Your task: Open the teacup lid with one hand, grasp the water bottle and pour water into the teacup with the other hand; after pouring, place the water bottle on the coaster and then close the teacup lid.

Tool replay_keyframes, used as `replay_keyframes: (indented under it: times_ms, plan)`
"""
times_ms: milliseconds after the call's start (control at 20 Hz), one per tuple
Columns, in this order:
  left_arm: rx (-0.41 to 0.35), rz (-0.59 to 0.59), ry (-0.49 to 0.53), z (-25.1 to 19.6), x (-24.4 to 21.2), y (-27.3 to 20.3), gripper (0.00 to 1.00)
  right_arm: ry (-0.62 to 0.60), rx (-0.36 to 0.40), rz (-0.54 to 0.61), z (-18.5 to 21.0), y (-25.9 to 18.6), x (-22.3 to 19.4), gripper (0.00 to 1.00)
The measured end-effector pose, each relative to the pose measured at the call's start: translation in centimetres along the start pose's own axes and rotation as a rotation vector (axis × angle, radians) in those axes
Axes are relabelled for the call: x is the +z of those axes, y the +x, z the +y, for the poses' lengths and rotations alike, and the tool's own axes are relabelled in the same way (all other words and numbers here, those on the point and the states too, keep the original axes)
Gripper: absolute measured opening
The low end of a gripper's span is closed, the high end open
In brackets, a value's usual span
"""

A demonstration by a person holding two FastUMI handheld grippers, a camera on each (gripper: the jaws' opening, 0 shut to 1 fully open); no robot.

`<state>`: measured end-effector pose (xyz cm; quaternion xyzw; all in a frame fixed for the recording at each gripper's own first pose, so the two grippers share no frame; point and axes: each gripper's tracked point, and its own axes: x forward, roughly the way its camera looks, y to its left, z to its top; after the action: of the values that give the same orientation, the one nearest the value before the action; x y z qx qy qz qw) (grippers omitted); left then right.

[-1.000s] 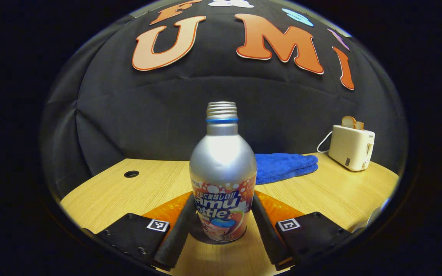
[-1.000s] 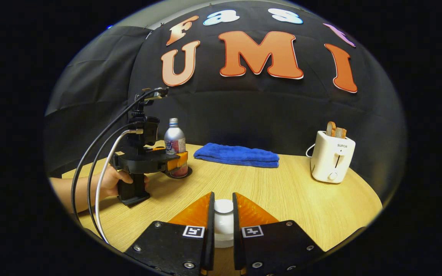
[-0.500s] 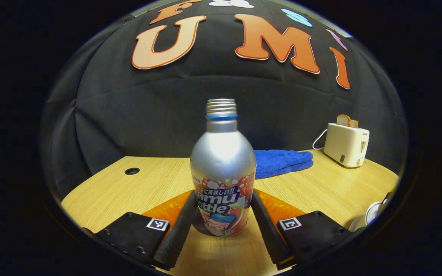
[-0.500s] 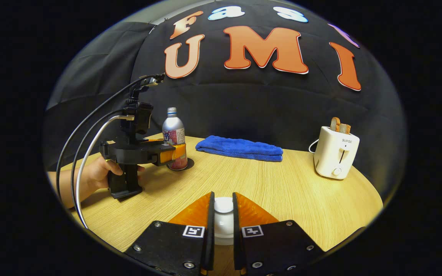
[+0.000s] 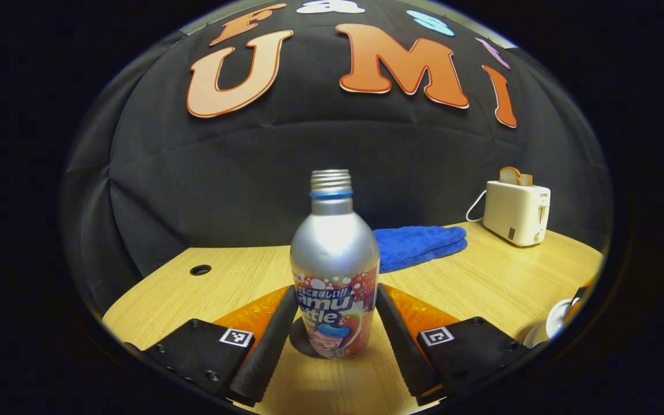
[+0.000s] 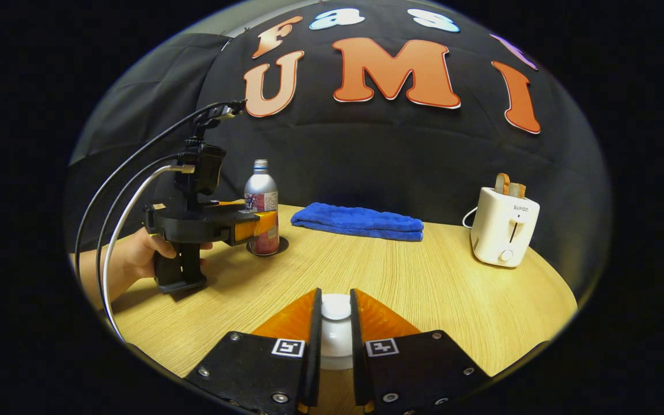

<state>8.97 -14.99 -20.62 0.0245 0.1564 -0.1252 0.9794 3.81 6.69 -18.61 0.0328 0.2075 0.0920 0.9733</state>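
Flanking the bottle (image 5: 334, 271), the left gripper (image 5: 335, 340) has its two fingers spread about as wide as the bottle's body; each finger lies close along the printed lower part, but whether they press on it I cannot tell. The bottle stands upright and uncapped on a dark round coaster (image 6: 278, 247) on the table (image 5: 482, 276). In the right gripper view a hand (image 6: 136, 256) at the left holds that gripper by its handle, cables arching up from its top. Right of the bottle, a folded blue towel (image 6: 361, 221) lies near the back wall, and farther right a white toaster (image 6: 502, 230) stands with bread in its slots. At the bottom middle of that view, the right gripper (image 6: 336, 340) has its fingers drawn close together, both against the knob of the white lid (image 6: 336, 314). At the far right edge of the left gripper view, a white teacup (image 5: 554, 325) peeks in, well apart from the bottle.
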Motion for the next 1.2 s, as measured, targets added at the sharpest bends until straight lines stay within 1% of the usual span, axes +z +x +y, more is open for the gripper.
replay_keyframes:
  times_ms: [50, 150, 250, 350, 400, 450, 500, 600, 700, 800, 950, 1100, 1200]
  plan:
    - [0.001, 0.003, 0.004, 0.0, 0.0, 0.1, 0.85, -0.001, -0.001, -0.001, -0.1, 0.0, 0.0, 0.25]
    - [0.007, -0.005, 0.005, 0.2, 0.4, 0.0, 0.96, -0.011, 0.001, -0.003, -0.1, 0.1, 0.1, 0.28]
    - [0.017, -0.014, -0.002, 0.6, 0.3, -0.2, 1.0, -0.019, -0.002, -0.006, 0.0, 0.0, 0.1, 0.28]
    - [0.014, -0.018, -0.01, 0.2, 0.5, -0.3, 1.0, -0.022, -0.007, -0.007, -0.1, 0.0, 0.1, 0.31]
    - [0.017, -0.018, -0.01, 0.4, 0.5, -0.4, 1.0, -0.024, -0.006, -0.008, -0.1, 0.0, 0.1, 0.41]
    - [0.015, -0.022, -0.014, 0.4, 0.7, -0.4, 1.0, -0.029, -0.007, -0.012, -0.1, -0.1, 0.1, 0.42]
    - [0.017, -0.025, -0.016, 0.4, 0.8, -0.5, 1.0, -0.035, -0.008, -0.015, -0.1, -0.1, 0.2, 0.47]
    - [0.017, -0.034, -0.03, 0.4, 0.9, -0.7, 1.0, -0.044, -0.011, -0.031, 0.1, -0.2, 0.6, 0.54]
    - [0.01, -0.042, -0.046, 0.2, 1.1, -1.0, 1.0, -0.046, -0.013, -0.047, 0.1, -0.4, 1.1, 0.57]
    - [0.022, -0.05, -0.043, 0.4, 1.3, -1.3, 1.0, -0.04, -0.014, -0.068, 0.1, -0.6, 1.7, 0.58]
    - [0.029, -0.091, -0.052, 0.8, 2.5, -2.3, 1.0, -0.031, -0.014, -0.098, 0.1, -1.1, 2.7, 0.59]
    - [0.03, -0.13, -0.07, 1.2, 4.0, -4.3, 1.0, -0.028, -0.011, -0.126, 0.3, -1.8, 3.7, 0.6]
    - [0.035, -0.163, -0.088, 1.4, 5.2, -6.8, 1.0, -0.026, -0.006, -0.154, 0.5, -2.4, 4.6, 0.61]
